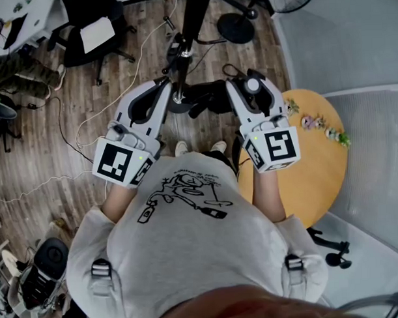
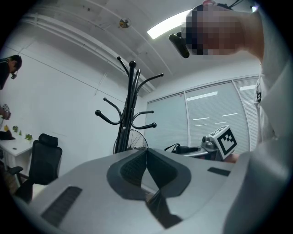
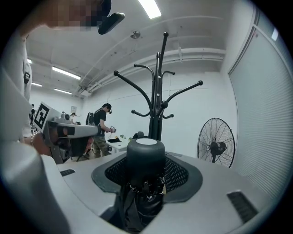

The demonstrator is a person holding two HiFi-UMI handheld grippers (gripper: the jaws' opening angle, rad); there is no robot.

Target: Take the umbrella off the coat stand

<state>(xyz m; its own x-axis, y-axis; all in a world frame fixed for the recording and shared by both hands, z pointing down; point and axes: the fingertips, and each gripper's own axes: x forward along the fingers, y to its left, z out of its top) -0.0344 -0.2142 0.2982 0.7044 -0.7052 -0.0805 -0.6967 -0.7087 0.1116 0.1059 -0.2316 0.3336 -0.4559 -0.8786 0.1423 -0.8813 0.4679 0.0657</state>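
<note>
The black coat stand (image 1: pixel 193 18) rises right in front of me; its hooks (image 2: pixel 128 114) and arms (image 3: pixel 158 100) are bare. A folded black umbrella (image 1: pixel 210 99) lies level between the two grippers, close to the stand's pole. My right gripper (image 1: pixel 239 88) is shut on it. In the right gripper view the umbrella's round end cap (image 3: pixel 145 155) sticks out between the mesh pads of the gripper (image 3: pixel 146 161), with the folded cloth bunched below. My left gripper (image 1: pixel 165 84) is to the left of the pole. Its pads meet at the tips of the gripper (image 2: pixel 146 153), with nothing clearly between them.
A round wooden table (image 1: pixel 317 177) with small flower ornaments stands at my right. A pedestal fan (image 3: pixel 217 147) stands beyond the coat stand, its base (image 1: pixel 237 26) on the wood floor. A black office chair (image 1: pixel 90 28) and loose cables are at the left. A person (image 3: pixel 101 125) stands at a far desk.
</note>
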